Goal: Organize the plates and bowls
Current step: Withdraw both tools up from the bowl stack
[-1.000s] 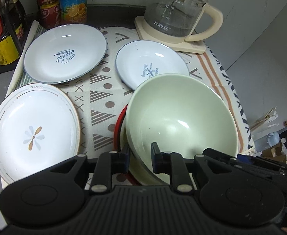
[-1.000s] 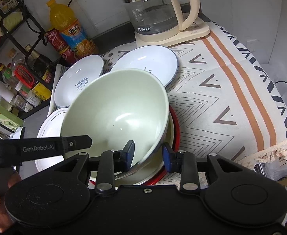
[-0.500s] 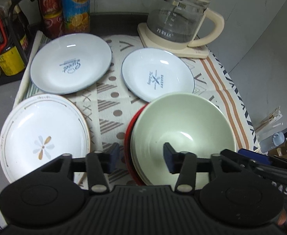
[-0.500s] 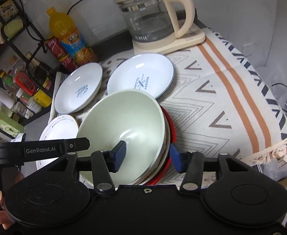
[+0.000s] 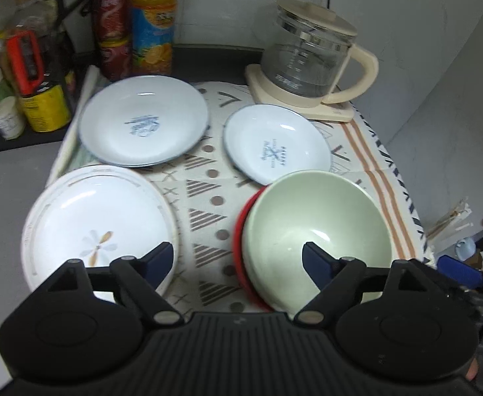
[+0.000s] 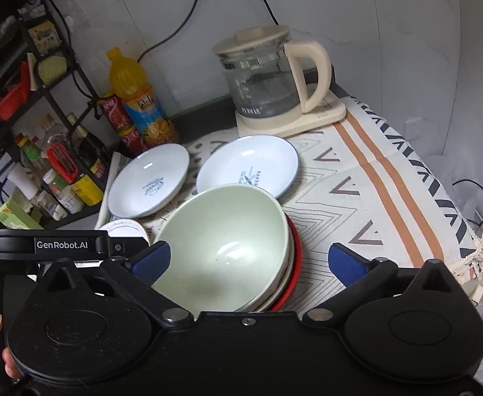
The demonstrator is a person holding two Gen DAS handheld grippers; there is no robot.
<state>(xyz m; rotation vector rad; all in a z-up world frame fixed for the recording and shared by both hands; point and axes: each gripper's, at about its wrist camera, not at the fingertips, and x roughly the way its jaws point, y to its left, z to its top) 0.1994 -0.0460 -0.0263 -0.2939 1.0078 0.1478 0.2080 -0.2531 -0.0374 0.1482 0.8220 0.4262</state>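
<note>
A pale green bowl [image 5: 317, 231] [image 6: 228, 241] rests level on a stack with a red plate [image 5: 239, 231] [image 6: 295, 264] at the bottom. My left gripper [image 5: 238, 259] hangs over the bowl's left rim, its jaws opening, pads clear of the rim. My right gripper [image 6: 248, 259] straddles the bowl's near right rim, jaws also opening, touching nothing. A white flower plate [image 5: 96, 227] lies left of the stack. Behind are a large blue-rimmed plate [image 5: 142, 122] [image 6: 149, 180] and a smaller one [image 5: 276, 143] [image 6: 248, 168].
A glass kettle [image 5: 310, 62] [image 6: 267, 82] stands on its base at the back right. An orange juice bottle [image 5: 154, 23] and red cans stand at the back left, beside a rack of jars [image 6: 26, 132]. The patterned cloth [image 5: 208, 198] drops off at the table's right edge.
Both grippers let go of the green bowl's rim and their jaws spread wide. The tilted bowl settled level onto the stack. Both grippers drew back and upward.
</note>
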